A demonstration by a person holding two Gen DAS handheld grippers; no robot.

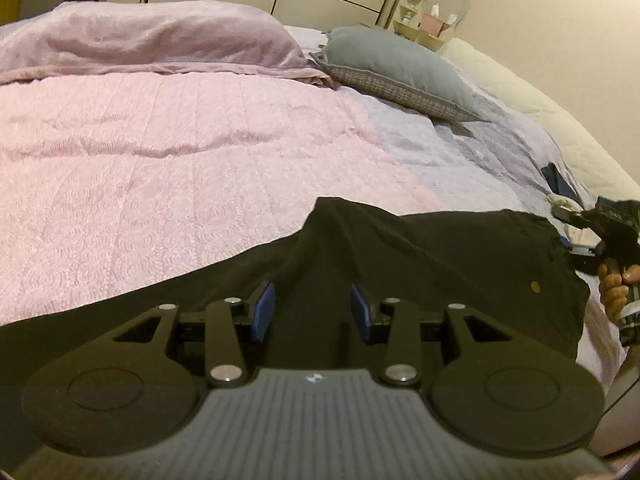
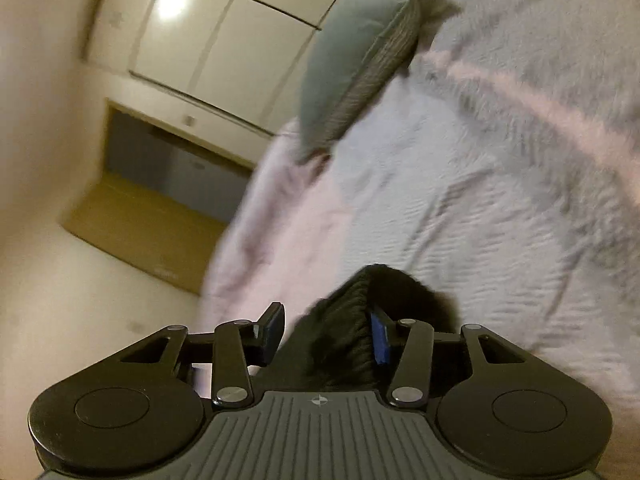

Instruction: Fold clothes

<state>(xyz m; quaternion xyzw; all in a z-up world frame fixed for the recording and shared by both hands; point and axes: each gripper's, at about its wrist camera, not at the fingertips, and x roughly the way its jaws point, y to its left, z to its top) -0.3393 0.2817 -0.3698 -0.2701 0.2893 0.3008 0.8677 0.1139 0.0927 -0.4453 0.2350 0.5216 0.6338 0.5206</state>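
Observation:
A black garment (image 1: 420, 248) lies spread on the pink bed cover (image 1: 160, 160), with a small brass button (image 1: 534, 286) near its right end. My left gripper (image 1: 312, 310) hovers low over the garment's near part. It is open, its blue pads (image 1: 264, 310) wide apart with black cloth below the gap. In the right wrist view, my right gripper (image 2: 326, 336) is open too. A bunched, ribbed edge of the garment (image 2: 344, 320) rises between its fingers and lies against the right pad (image 2: 379, 340). This view is blurred.
A grey pillow (image 1: 396, 68) and a rumpled mauve blanket (image 1: 152, 40) lie at the head of the bed. A hand (image 1: 614, 288) holds the other tool at the right edge. Wardrobe doors (image 2: 224, 32) and a dark doorway (image 2: 172, 160) stand beyond the bed.

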